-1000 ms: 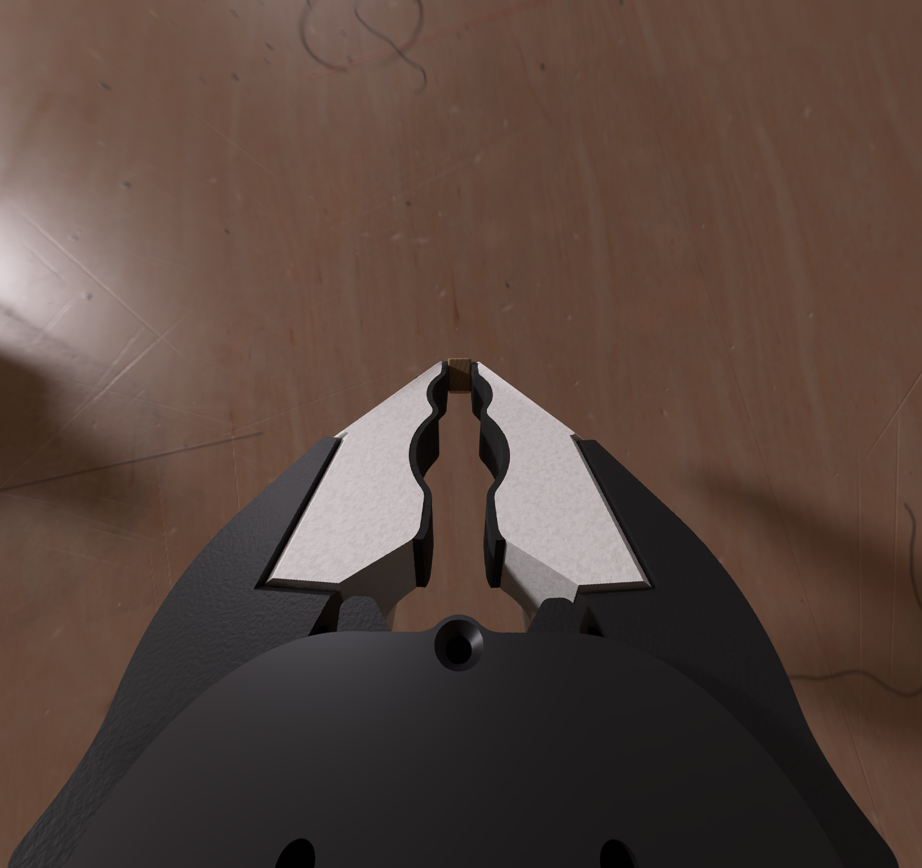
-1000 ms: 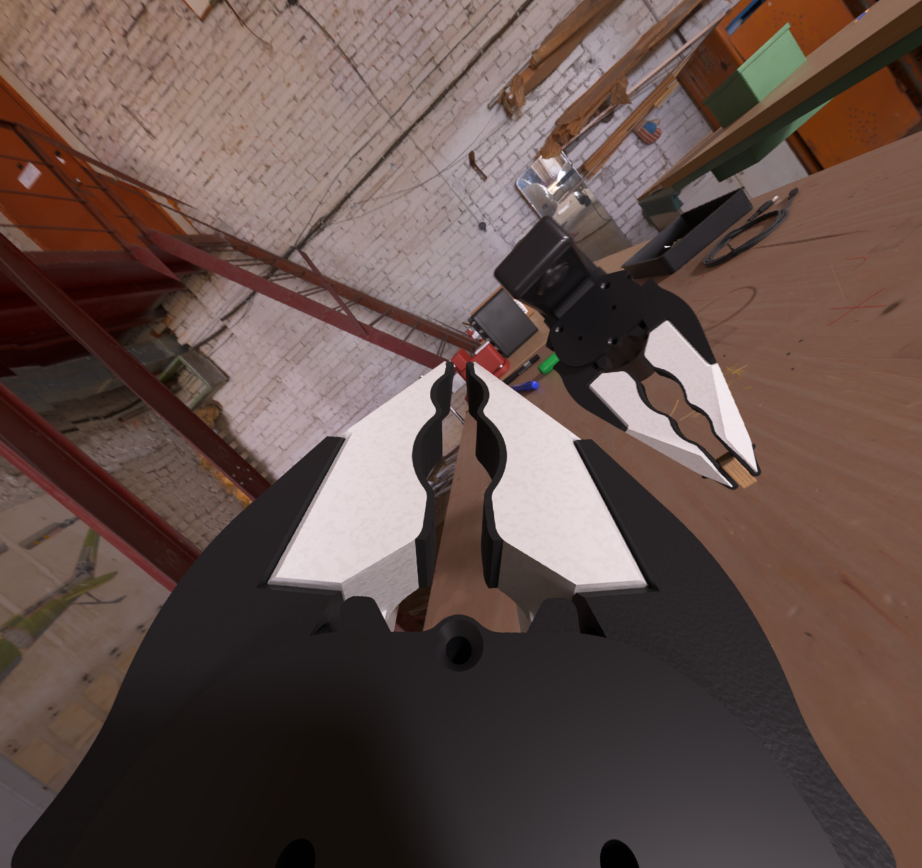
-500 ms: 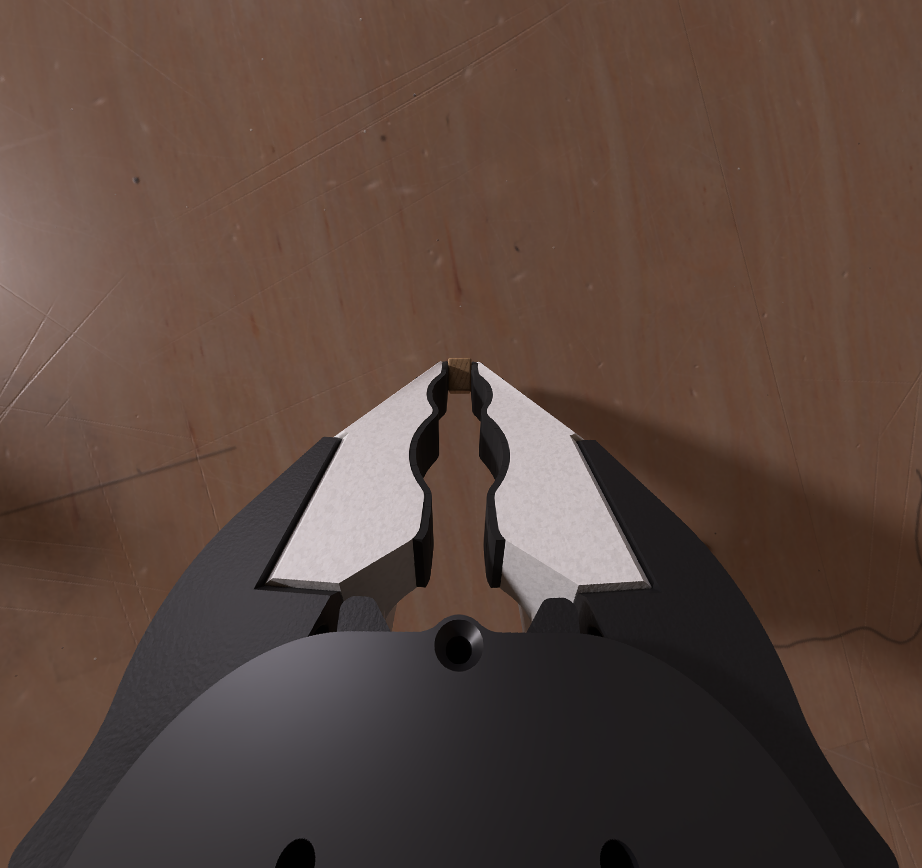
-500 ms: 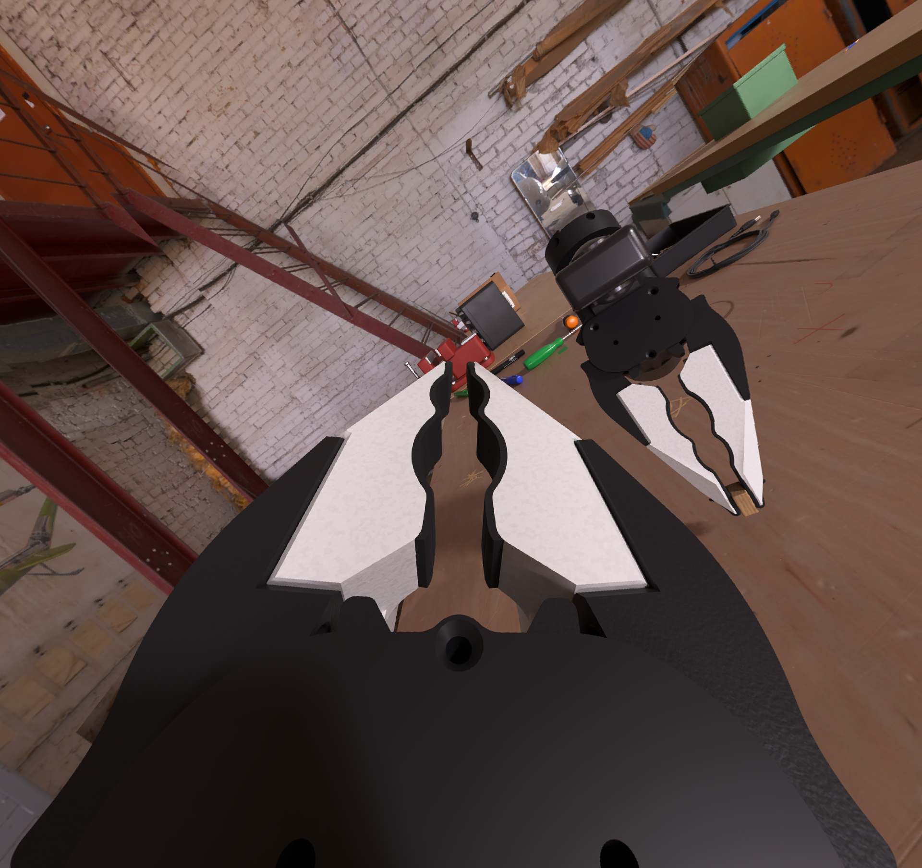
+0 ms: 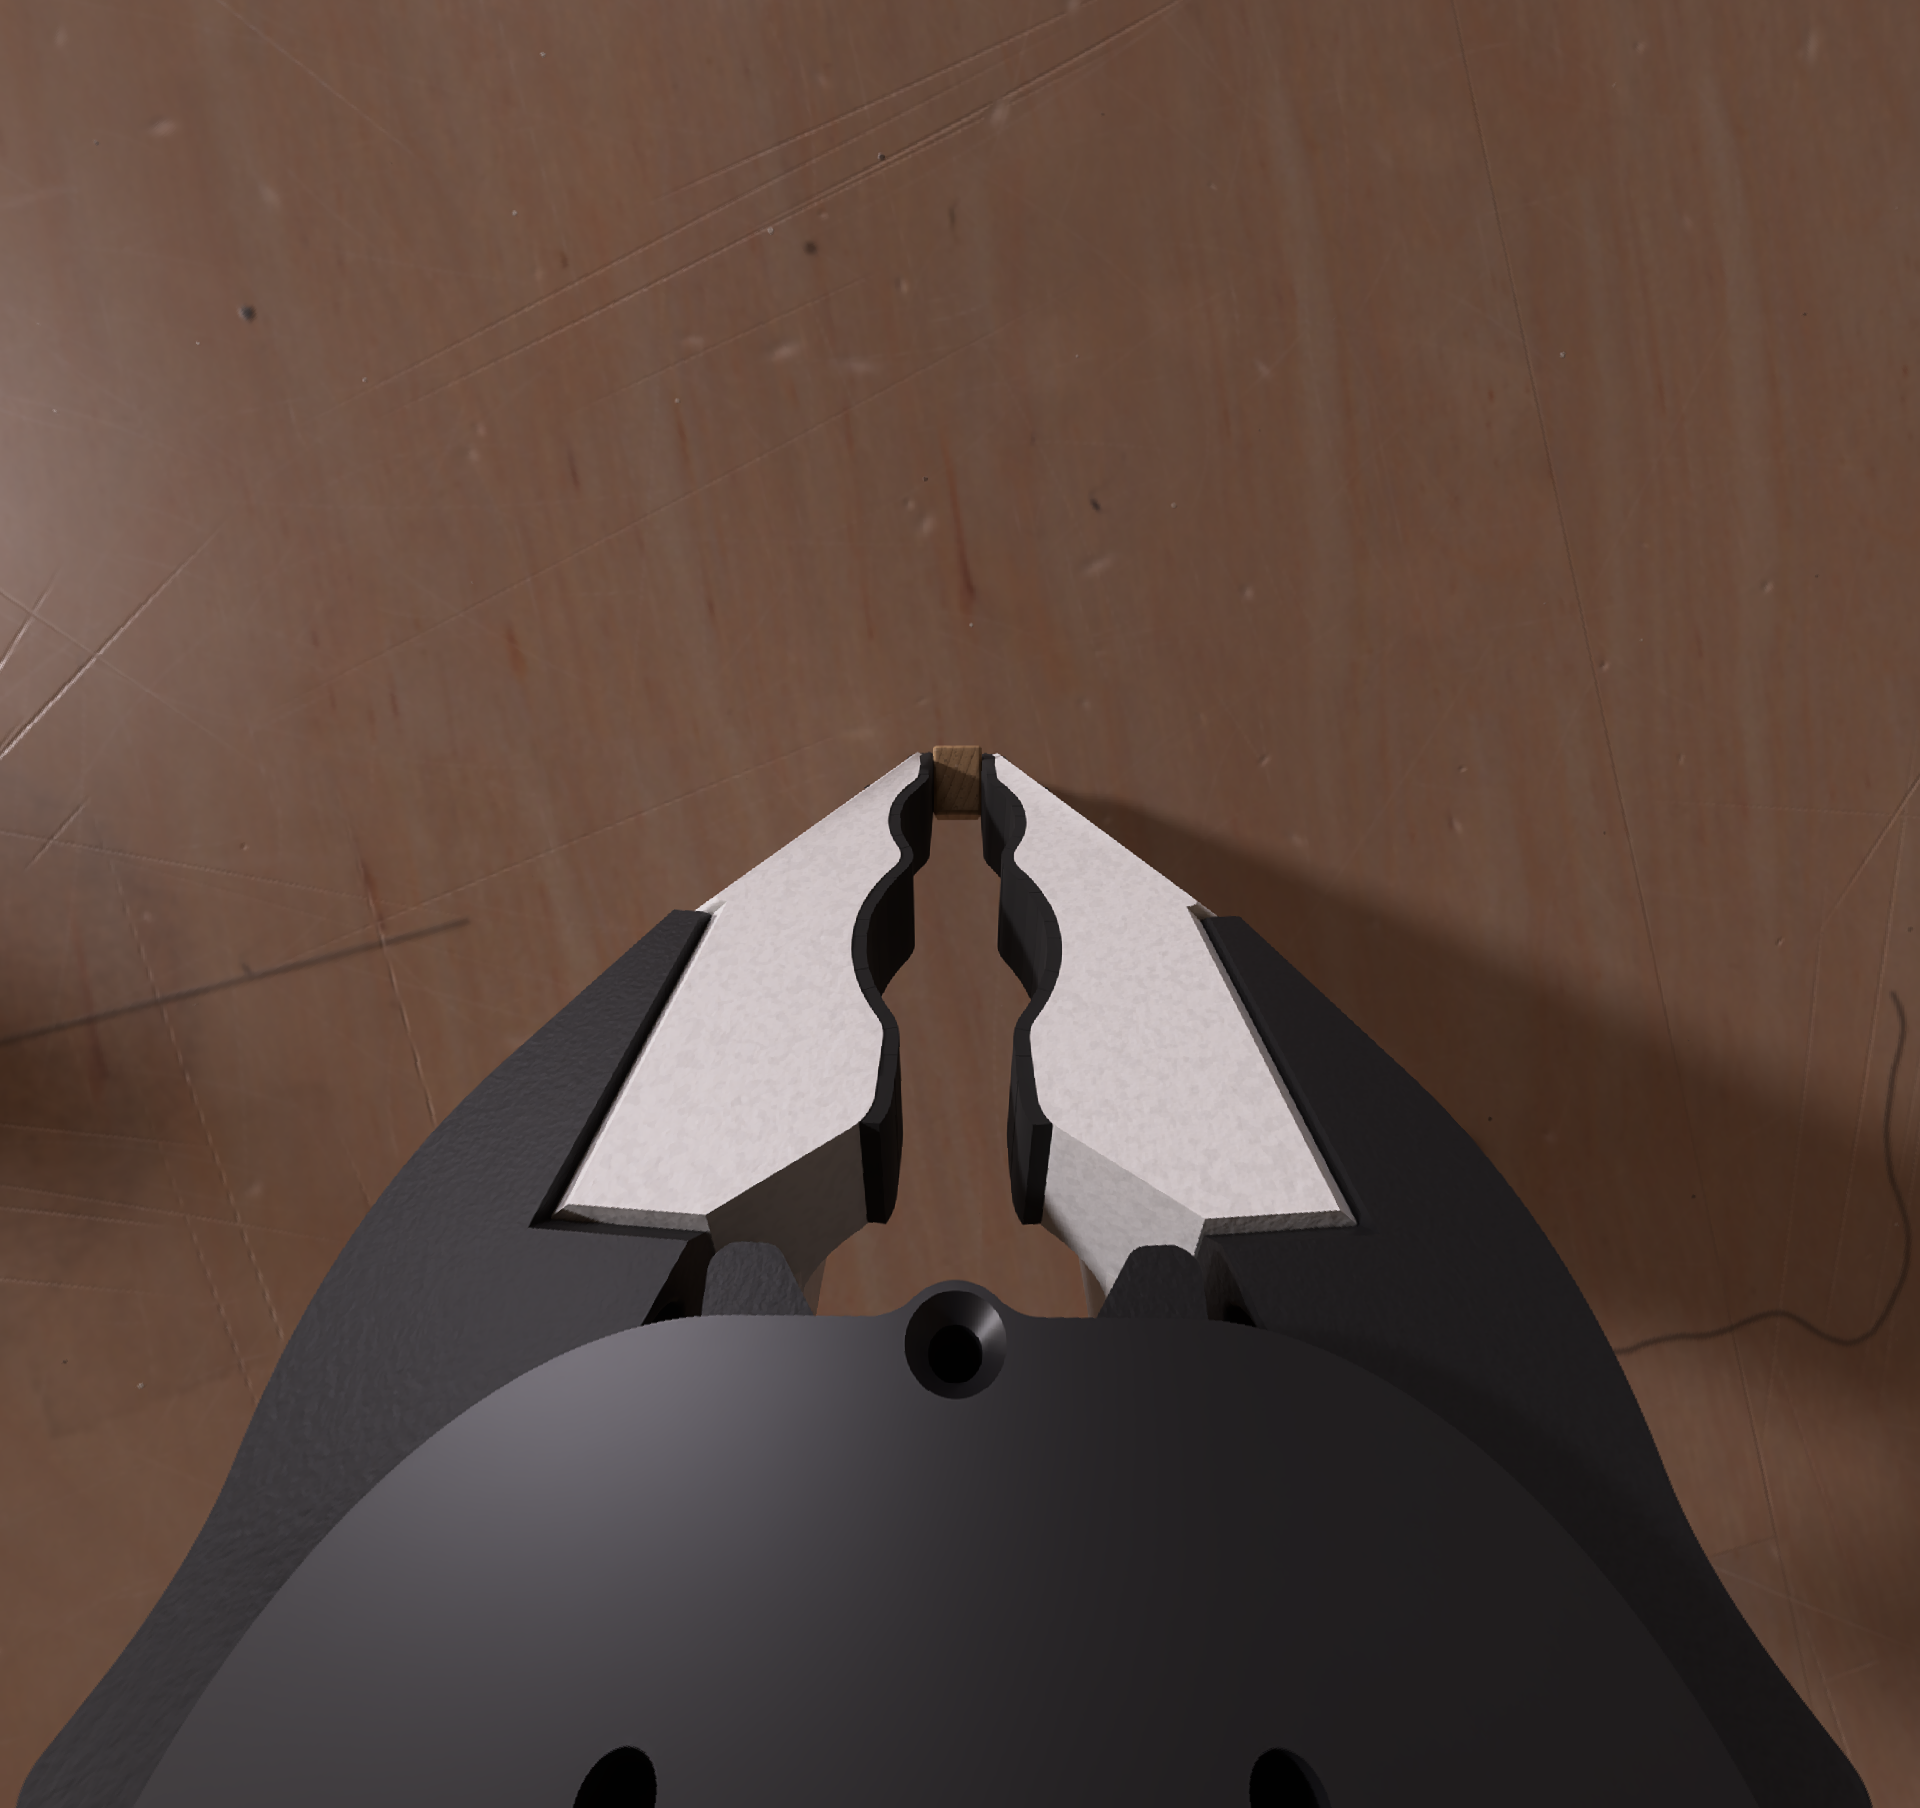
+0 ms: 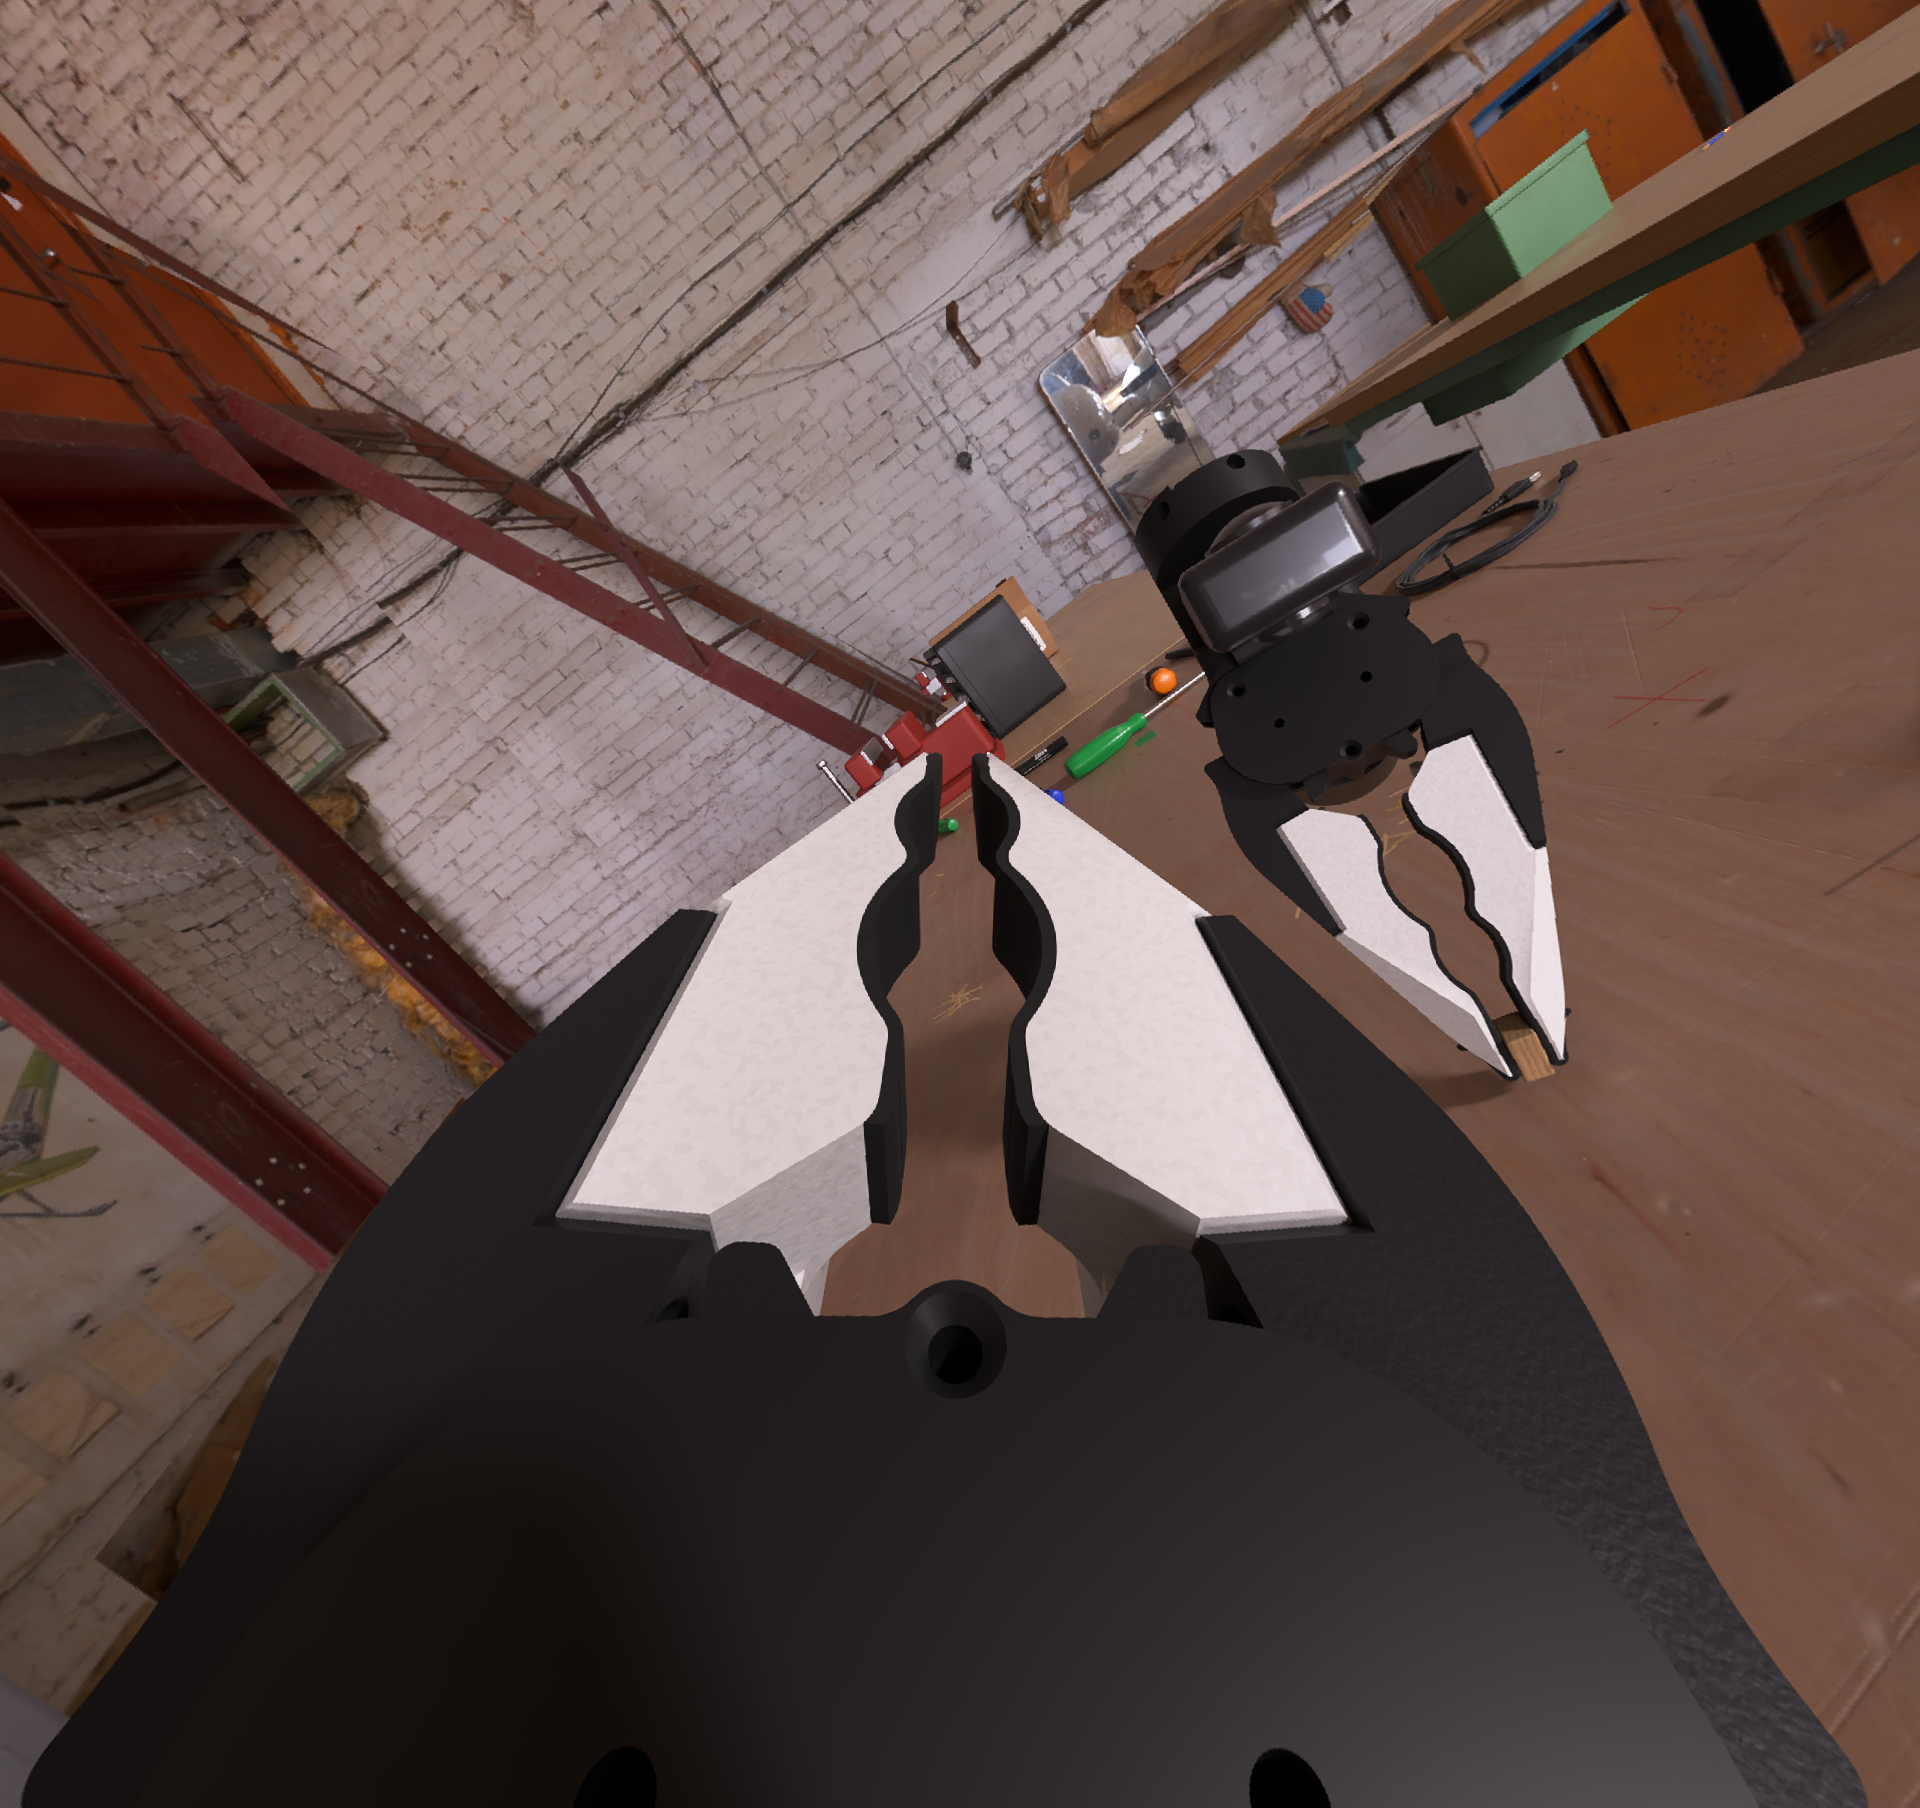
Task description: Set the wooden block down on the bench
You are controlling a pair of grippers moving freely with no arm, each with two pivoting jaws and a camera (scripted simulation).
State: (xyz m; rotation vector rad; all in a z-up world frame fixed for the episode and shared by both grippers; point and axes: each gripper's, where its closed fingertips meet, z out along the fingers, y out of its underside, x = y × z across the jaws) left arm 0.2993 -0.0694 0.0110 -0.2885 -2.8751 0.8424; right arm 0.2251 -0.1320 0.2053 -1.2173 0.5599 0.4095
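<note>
My left gripper (image 5: 957,779) is shut on a small light wooden block (image 5: 957,784), pinched at the very fingertips. It points down at the brown, scratched bench (image 5: 1039,304). In the right wrist view the left gripper (image 6: 1525,1057) stands steeply over the bench (image 6: 1714,1031). The block (image 6: 1531,1057) is at or just above the surface, with a shadow right beside it. I cannot tell whether it touches. My right gripper (image 6: 957,771) is shut with only a thin gap, empty, held above the bench to the left of the left gripper.
At the bench's far end are a red vise (image 6: 914,745), a green-handled screwdriver (image 6: 1107,745), an orange ball (image 6: 1162,681), a black box (image 6: 997,662), a black tray (image 6: 1439,496) and a coiled cable (image 6: 1475,543). The bench edge drops off to the left.
My left gripper has come down toward the bench with the block and tipped more upright. The bench surface looks closer in its view. The right gripper stays shut and has shifted slightly.
</note>
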